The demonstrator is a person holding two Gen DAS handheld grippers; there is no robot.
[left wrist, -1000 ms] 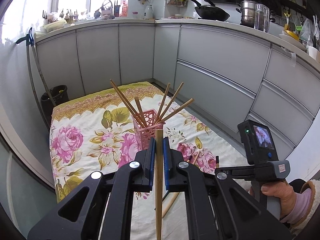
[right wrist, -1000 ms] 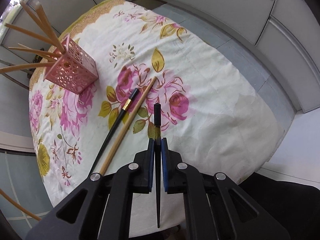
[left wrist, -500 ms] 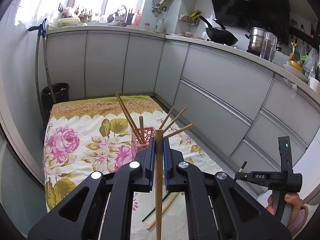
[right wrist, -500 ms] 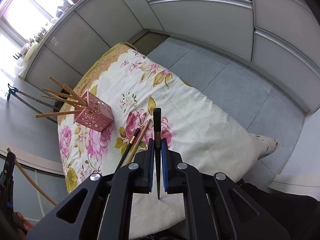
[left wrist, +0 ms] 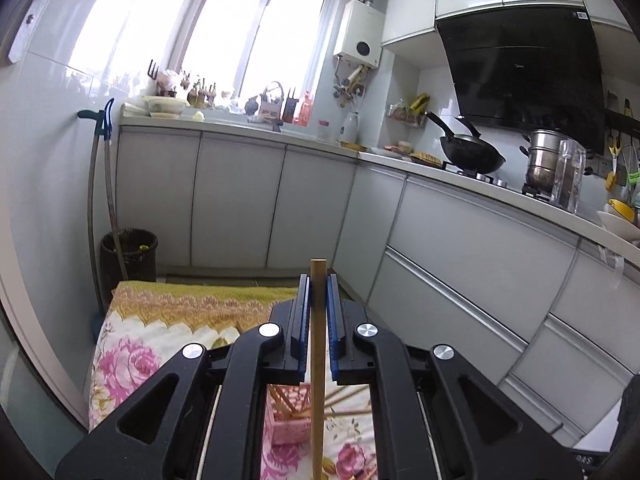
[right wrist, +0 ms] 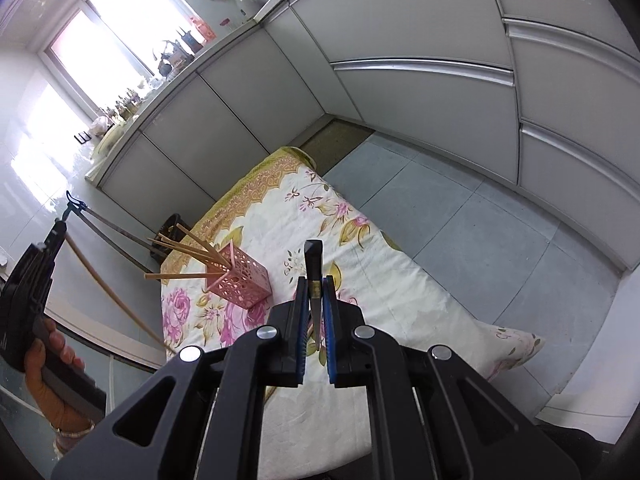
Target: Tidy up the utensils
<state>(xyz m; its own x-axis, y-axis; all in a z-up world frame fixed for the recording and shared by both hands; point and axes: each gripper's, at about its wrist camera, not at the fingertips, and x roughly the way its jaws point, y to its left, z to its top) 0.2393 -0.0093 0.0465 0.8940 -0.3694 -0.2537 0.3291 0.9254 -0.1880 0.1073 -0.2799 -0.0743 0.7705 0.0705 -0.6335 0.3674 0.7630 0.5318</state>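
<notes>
Chopsticks fill both grippers above a floral-covered table (right wrist: 400,312) in a home kitchen. One wooden chopstick (left wrist: 318,344) stands upright, clamped between the closed jaws of the left gripper (left wrist: 318,300), its tip rising past the fingers. A black chopstick (right wrist: 313,276) with a gold band is pinched in the closed right gripper (right wrist: 315,300). Below, a pink perforated holder (right wrist: 240,280) near the table's left edge carries several wooden chopsticks (right wrist: 180,248), fanned toward the far left corner. A hand (right wrist: 44,360) grips the left tool's handle.

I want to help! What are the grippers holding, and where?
Left gripper: wooden chopstick, near its top end. Right gripper: black chopstick, near its thick end.
</notes>
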